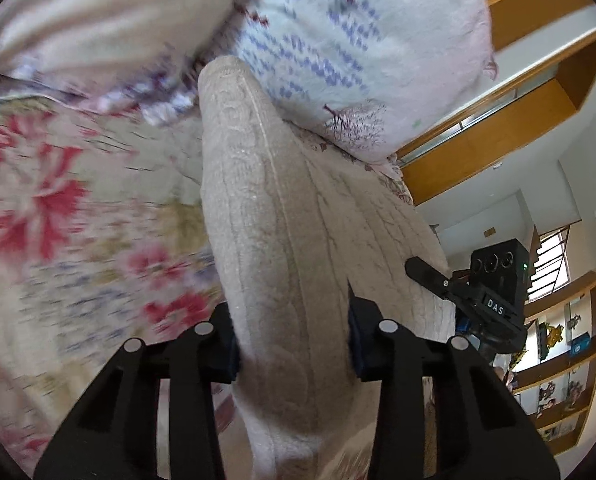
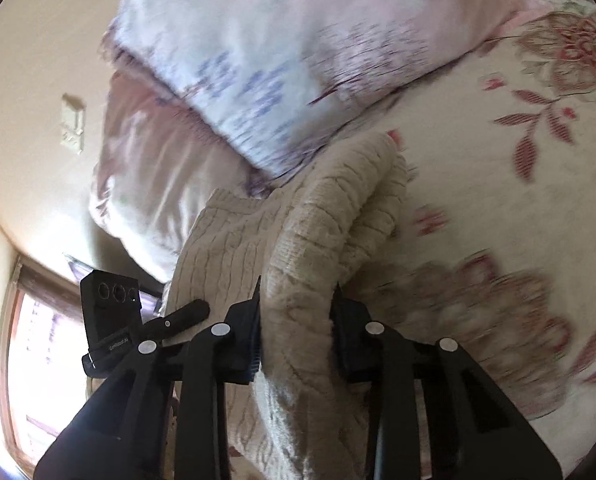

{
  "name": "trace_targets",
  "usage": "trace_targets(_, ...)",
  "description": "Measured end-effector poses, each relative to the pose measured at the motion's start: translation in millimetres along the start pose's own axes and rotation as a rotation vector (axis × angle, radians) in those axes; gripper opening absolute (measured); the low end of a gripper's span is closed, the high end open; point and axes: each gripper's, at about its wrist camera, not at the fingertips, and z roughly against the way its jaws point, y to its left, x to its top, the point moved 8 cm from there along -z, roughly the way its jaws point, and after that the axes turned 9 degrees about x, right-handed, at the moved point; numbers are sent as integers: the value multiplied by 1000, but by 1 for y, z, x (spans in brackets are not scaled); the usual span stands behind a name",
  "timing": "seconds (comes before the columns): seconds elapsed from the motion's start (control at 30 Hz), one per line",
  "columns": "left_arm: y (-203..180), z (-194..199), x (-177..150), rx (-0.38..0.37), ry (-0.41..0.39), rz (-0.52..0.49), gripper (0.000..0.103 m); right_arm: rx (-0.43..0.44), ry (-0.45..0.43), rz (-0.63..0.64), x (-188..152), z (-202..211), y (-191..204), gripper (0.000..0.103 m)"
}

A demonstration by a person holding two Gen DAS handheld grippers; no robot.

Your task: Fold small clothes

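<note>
A beige cable-knit garment (image 1: 282, 240) is lifted off the floral bedspread (image 1: 38, 200), its far end reaching toward the pale patterned pillow (image 1: 338, 40) — bunched into a thick fold in each gripper. The left gripper (image 1: 294, 344) points down at a slant, its black fingers (image 1: 228, 348) pressed against either side of the fold, so it holds the knit. The right gripper (image 2: 296, 336) — tilted less steeply — clamps another bunched part of the same garment, and each gripper shows at the edge of the other's view.
</note>
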Motion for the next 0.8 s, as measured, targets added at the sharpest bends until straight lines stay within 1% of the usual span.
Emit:
trace_targets(0.13, 31, 47, -2, 34, -70, -13, 40, 23, 16, 122, -14, -36, 43, 29)
trace_targets(0.2, 50, 61, -3, 50, -91, 3, 41, 10, 20, 180, -20, -56, 56, 29)
trace_targets(0.23, 66, 65, -2, 64, -95, 33, 43, -3, 32, 197, -23, -65, 58, 30)
trace_targets(0.27, 80, 64, -2, 82, -90, 60, 44, -30, 71, 201, -28, -82, 55, 30)
trace_targets(0.3, 96, 61, -3, 112, -80, 89, 46, -63, 129, 186, -35, -100, 48, 31)
trace_targets(0.33, 118, 57, -6, 168, -63, 133, 51, -117, 173, 172, -42, -114, 37, 39)
trace_targets(0.37, 132, 54, -8, 172, -49, 176, 53, -148, 177, 170, -44, -121, 31, 43)
trace_targets(0.43, 142, 53, -11, 82, -51, 238, 56, -133, 173, 146, -42, -120, 30, 45)
trace_targets(0.47, 142, 56, -11, 88, -61, 234, 56, -114, 173, 117, -38, -116, 31, 46)
trace_targets(0.5, 141, 59, -10, 115, -78, 208, 58, -105, 161, 102, -35, -112, 30, 46)
trace_targets(0.57, 138, 61, -9, 154, -92, 170, 59, -105, 110, 73, -22, -100, 25, 46)
trace_targets(0.67, 137, 64, -12, 174, -95, 145, 62, -103, 58, 59, -9, -92, 23, 46)
trace_targets(0.7, 138, 62, -12, 181, -94, 146, 64, -100, 52, 66, -6, -95, 25, 45)
trace_targets(0.77, 137, 58, -11, 182, -92, 153, 67, -105, 51, 94, -1, -102, 28, 31)
trace_targets(0.8, 139, 60, -13, 180, -91, 158, 68, -115, 40, 119, 0, -100, 30, 13)
